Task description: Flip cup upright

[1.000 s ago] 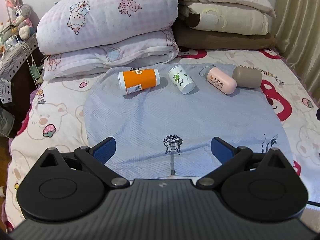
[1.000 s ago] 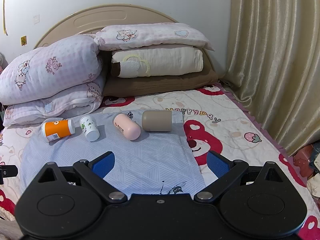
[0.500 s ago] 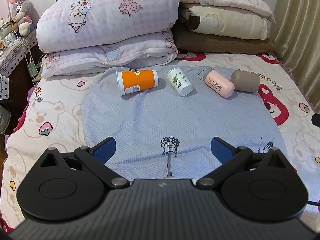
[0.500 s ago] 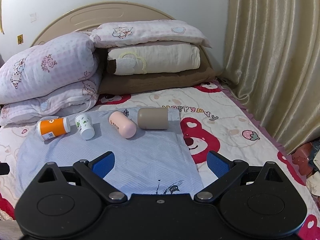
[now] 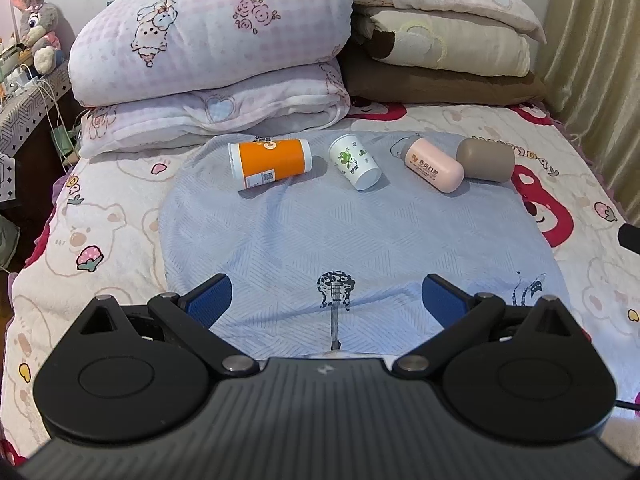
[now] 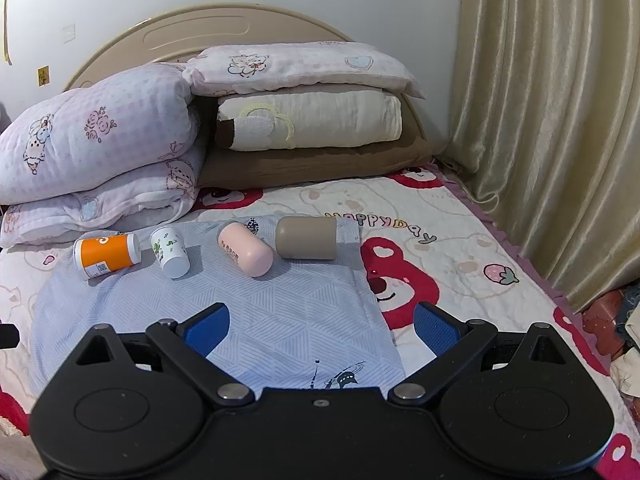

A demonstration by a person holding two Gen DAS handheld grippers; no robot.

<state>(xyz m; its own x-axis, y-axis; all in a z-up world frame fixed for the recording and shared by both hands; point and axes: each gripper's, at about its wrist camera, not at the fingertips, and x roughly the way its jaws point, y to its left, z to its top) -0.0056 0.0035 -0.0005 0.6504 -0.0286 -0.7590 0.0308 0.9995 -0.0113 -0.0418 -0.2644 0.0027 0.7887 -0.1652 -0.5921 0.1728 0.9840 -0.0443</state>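
Several cups lie on their sides in a row on a light blue cloth [image 5: 340,232] on the bed: an orange cup [image 5: 270,162], a white cup with green print [image 5: 354,162], a pink cup [image 5: 434,165] and a taupe cup [image 5: 486,159]. The right wrist view shows them too: orange [image 6: 107,255], white [image 6: 170,252], pink [image 6: 245,249], taupe [image 6: 307,238]. My left gripper [image 5: 326,298] is open and empty, well short of the cups. My right gripper [image 6: 322,326] is open and empty, also short of them.
Folded quilts and pillows [image 5: 216,52] are stacked at the head of the bed behind the cups. A beige curtain [image 6: 552,120] hangs on the right. A bedside stand with a plush rabbit [image 5: 38,36] is at the left.
Both grippers have drifted slightly, so the cups sit a little differently in both views. The cups have not moved and both grippers stay open.
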